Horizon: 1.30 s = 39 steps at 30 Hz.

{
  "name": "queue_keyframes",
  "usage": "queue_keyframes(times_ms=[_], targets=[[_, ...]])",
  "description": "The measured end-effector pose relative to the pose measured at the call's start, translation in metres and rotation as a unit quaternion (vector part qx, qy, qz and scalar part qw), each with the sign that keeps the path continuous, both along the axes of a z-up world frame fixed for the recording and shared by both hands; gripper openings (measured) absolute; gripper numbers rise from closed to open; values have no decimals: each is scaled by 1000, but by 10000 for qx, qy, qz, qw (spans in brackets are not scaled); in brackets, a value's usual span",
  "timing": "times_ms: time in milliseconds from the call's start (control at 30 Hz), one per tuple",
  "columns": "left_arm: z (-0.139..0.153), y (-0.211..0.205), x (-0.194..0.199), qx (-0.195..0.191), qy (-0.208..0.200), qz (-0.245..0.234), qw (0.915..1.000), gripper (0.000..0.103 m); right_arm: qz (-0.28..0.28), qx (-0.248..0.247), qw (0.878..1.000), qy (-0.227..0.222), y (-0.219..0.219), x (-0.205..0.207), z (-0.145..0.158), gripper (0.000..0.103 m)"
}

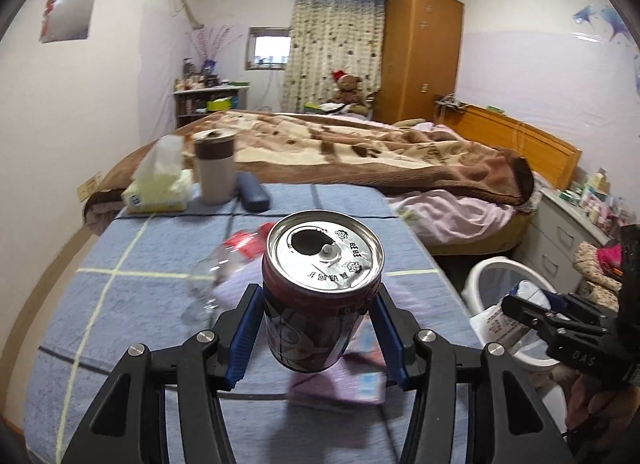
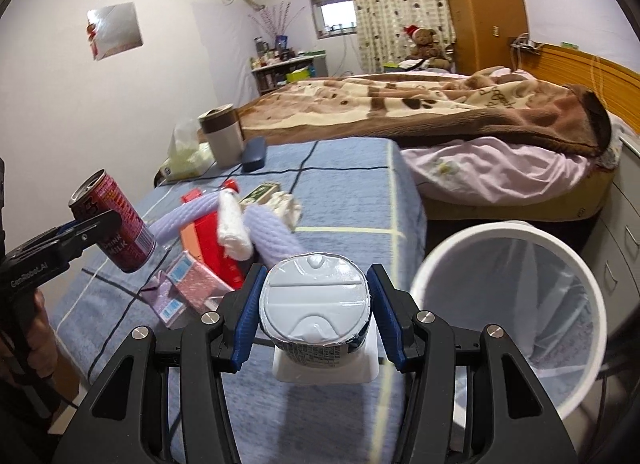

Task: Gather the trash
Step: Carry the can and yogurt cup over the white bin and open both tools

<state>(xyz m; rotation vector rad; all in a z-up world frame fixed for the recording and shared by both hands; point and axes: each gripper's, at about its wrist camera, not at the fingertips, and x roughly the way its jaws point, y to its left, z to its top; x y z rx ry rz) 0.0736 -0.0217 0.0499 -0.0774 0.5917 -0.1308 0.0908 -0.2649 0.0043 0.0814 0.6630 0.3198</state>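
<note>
Left gripper [image 1: 318, 328]: its blue-padded fingers [image 1: 242, 338] are closed on the red can [image 1: 320, 288], held clear above the blue checked tabletop [image 1: 132, 304], opened top tipped toward the camera.
Right gripper [image 2: 314, 318]: its fingers [image 2: 246, 318] are clamped on the foil-lidded cup [image 2: 314, 304], lid facing the lens, at lower centre of the right view.
Bin [image 2: 516, 316]: a white lined basket is seen at the lower right of the right view, beside the tabletop edge.
Key relation: the bin lies just right of the cup and well right of the can, so the right gripper is judged nearer.
Remaining trash: a clear plastic bottle [image 1: 224, 268], red box [image 2: 212, 240] and pink packet [image 2: 188, 280] are left on the tabletop.
</note>
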Motion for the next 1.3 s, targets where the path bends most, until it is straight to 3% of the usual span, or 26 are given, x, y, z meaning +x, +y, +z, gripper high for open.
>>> queue_keyframes(times_ms=[333, 767, 1300], targets=[[5, -84, 16, -94, 85, -920, 9957, 54, -697, 74, 9975, 25, -56, -7, -9, 53], [-31, -188, 51, -254, 567, -2047, 9769, 54, -1335, 76, 9905, 328, -104, -5, -33, 53], [-70, -239, 78, -273, 1078, -2696, 9565, 55, -1585, 83, 9861, 494, -130, -6, -43, 55]])
